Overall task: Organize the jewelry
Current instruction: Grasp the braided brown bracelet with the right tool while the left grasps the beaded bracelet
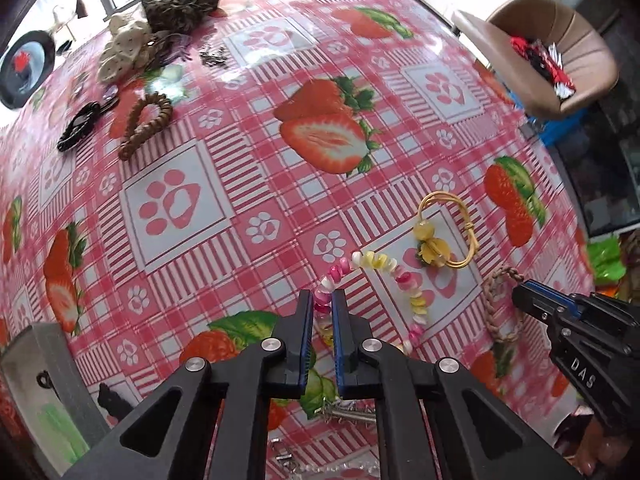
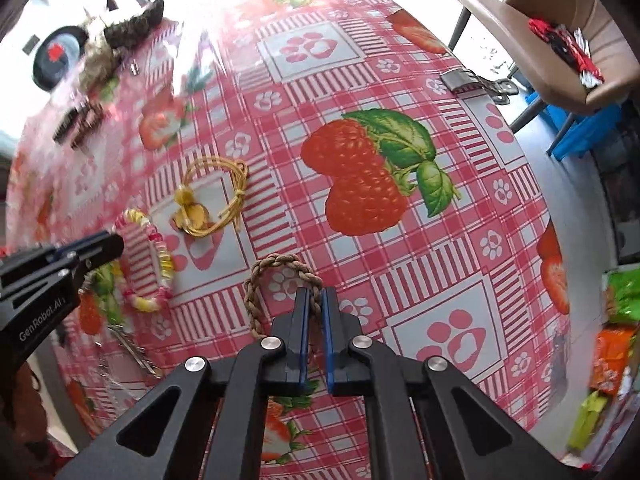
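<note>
My left gripper (image 1: 322, 298) is shut on a pink, white and yellow shell bracelet (image 1: 412, 288), gripping its left side on the strawberry tablecloth (image 1: 240, 152). The bracelet also shows in the right wrist view (image 2: 160, 256). My right gripper (image 2: 315, 296) is shut on a tan braided rope bracelet (image 2: 272, 264), pinching its right side; the rope bracelet shows in the left wrist view (image 1: 494, 312) too. A gold wire bracelet with yellow beads (image 1: 444, 236) lies just beyond both, also in the right wrist view (image 2: 212, 200).
At the far left lie a brown beaded bracelet (image 1: 144, 124), a black bracelet (image 1: 80, 124), a cream piece (image 1: 120, 48) and a dark pouch (image 1: 184, 8). A grey box (image 1: 44, 392) stands near left. A metal clip (image 2: 476, 80) holds the cloth edge. A beige chair (image 2: 560, 36) stands right.
</note>
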The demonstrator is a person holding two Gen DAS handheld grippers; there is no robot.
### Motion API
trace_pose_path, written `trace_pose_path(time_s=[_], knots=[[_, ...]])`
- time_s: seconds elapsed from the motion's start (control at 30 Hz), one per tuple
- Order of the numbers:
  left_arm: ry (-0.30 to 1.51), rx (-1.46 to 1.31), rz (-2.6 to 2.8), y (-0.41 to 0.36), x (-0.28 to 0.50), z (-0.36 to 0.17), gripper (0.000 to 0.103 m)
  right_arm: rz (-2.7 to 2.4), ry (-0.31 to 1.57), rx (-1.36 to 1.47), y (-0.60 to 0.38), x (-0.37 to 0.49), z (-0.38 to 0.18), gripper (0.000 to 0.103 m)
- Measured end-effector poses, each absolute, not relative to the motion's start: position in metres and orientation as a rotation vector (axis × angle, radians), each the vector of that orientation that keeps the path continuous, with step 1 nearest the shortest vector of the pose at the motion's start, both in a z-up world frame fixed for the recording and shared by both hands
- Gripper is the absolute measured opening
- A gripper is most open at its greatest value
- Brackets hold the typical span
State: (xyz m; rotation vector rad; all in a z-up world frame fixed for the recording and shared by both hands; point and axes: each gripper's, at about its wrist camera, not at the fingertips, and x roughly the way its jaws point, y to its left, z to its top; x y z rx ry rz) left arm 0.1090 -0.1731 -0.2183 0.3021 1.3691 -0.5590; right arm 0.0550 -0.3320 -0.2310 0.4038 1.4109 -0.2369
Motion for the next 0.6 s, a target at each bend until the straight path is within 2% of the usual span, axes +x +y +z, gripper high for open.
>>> trace_pose_path(time_s=[0.6], knots=[[1.302,0.13,-0.521,-0.09,0.113,-0.156,0.016,-0.141,1.311,0.482,-0.34,0.062,-0.197,0.007]])
